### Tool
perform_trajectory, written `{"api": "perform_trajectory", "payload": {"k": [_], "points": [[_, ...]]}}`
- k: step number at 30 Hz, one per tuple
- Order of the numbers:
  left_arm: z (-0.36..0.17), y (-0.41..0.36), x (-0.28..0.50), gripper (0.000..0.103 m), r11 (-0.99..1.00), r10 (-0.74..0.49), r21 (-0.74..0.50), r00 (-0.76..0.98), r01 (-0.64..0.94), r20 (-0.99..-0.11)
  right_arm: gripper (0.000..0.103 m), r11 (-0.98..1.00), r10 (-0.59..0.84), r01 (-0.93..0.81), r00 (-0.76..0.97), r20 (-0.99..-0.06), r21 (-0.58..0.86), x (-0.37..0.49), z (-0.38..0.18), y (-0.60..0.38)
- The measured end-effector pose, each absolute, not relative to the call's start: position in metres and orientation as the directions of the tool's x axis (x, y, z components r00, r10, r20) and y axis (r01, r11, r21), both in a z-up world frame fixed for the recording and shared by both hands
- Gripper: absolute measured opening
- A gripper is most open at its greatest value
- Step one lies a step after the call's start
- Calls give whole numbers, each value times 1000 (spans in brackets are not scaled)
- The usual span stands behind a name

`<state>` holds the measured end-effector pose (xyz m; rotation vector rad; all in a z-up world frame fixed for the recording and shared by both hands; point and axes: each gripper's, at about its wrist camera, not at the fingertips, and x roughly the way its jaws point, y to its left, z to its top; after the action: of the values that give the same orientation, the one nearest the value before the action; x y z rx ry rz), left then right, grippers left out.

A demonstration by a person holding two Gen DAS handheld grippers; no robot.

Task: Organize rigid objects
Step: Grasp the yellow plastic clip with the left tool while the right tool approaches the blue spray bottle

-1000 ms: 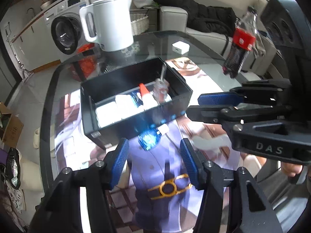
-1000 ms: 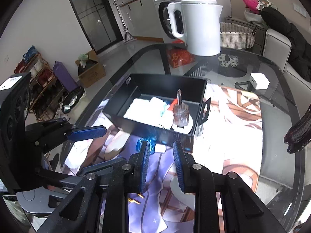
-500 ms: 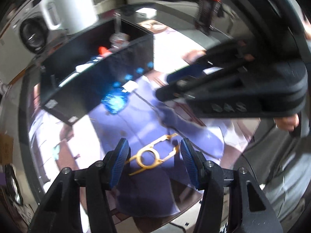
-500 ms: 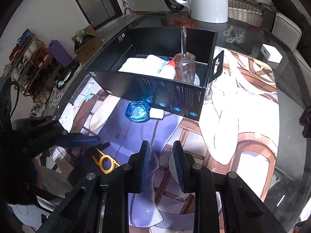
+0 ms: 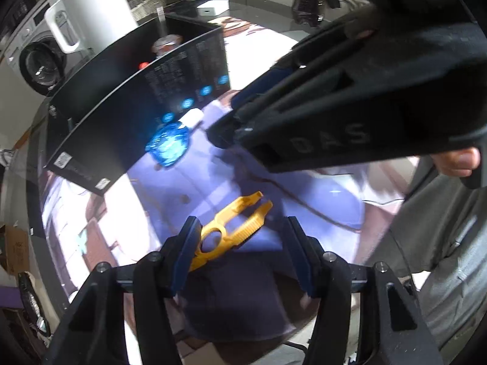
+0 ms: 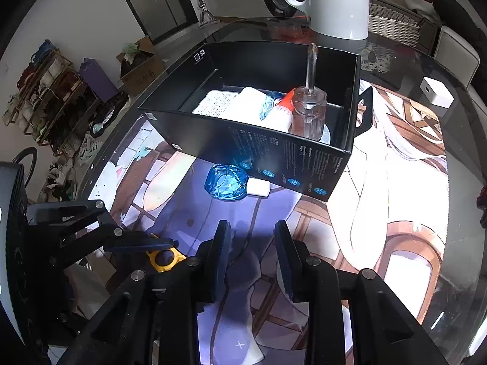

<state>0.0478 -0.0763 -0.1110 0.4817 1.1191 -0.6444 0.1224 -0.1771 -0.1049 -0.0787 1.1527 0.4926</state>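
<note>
The left gripper (image 5: 242, 249) points steeply down at the mat, jaws partly open, with the yellow clip (image 5: 234, 225) lying between them; the clip's ring end is just beside the left finger (image 5: 188, 243), and whether they touch cannot be told. Its two prongs point away toward the box. In the right wrist view only the clip's ring end (image 6: 164, 257) shows, under that gripper's blue pad.

Further from the clip, the blue bottle (image 6: 226, 182) with a white cap lies on its side on the mat (image 6: 380, 213), just beside the near wall of the black box (image 6: 258, 149). In the box lie white packets (image 6: 225, 106), a tube with an orange cap (image 6: 281, 112) and, upright at the right end, a clear jar (image 6: 309, 112) with a tall stem. Behind the box stands a white kettle (image 6: 338, 0).

The right gripper (image 6: 252, 255) hangs over bare mat to the right of the clip, jaws narrowly apart and just now widening, with nothing between them. A thumb (image 5: 456, 161) shows at its handle. A small white block (image 6: 436, 91) sits at the far right of the glass table (image 6: 456, 289).
</note>
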Motion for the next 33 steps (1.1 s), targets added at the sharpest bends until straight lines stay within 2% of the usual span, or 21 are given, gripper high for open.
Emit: {"api": "perform_trajectory", "payload": {"k": [3, 4, 5, 6, 7, 9, 14, 21, 27, 31, 33], "points": [[-112, -67, 56, 55, 744, -260, -30, 248, 667, -933, 31, 891, 335, -413, 316, -888, 190, 124, -104, -175], [-112, -65, 57, 45, 752, -256, -27, 255, 659, -933, 32, 891, 338, -411, 320, -885, 192, 125, -103, -175], [-110, -62, 59, 29, 764, -251, -23, 264, 644, -932, 33, 891, 340, -411, 326, -882, 191, 126, -101, -175], [-109, -58, 62, 24, 775, -249, -30, 263, 631, -932, 36, 891, 344, -411, 336, -877, 192, 127, -99, -176], [-108, -54, 65, 25, 784, -250, -39, 259, 619, -933, 39, 891, 352, -409, 346, -870, 197, 129, -97, -176], [-108, -46, 71, 25, 804, -251, -52, 258, 593, -933, 51, 889, 372, -403, 358, -856, 218, 132, -94, -177], [-106, -25, 74, 25, 839, -236, -59, 264, 540, -935, 57, 871, 412, -429, 372, -831, 239, 138, -90, -163], [-106, 6, 78, 25, 866, -228, -68, 270, 496, -935, 61, 852, 416, -475, 357, -836, 221, 148, -99, -137], [-109, 1, 83, 25, 879, -216, -64, 275, 472, -937, 62, 856, 401, -462, 307, -863, 233, 148, -105, -135], [-109, 1, 90, 25, 882, -207, -55, 279, 469, -938, 63, 838, 483, -388, 199, -852, 384, 145, -104, -151], [-108, 0, 84, 25, 881, -202, -49, 281, 471, -938, 63, 858, 439, -413, 280, -854, 306, 142, -95, -150]]}}
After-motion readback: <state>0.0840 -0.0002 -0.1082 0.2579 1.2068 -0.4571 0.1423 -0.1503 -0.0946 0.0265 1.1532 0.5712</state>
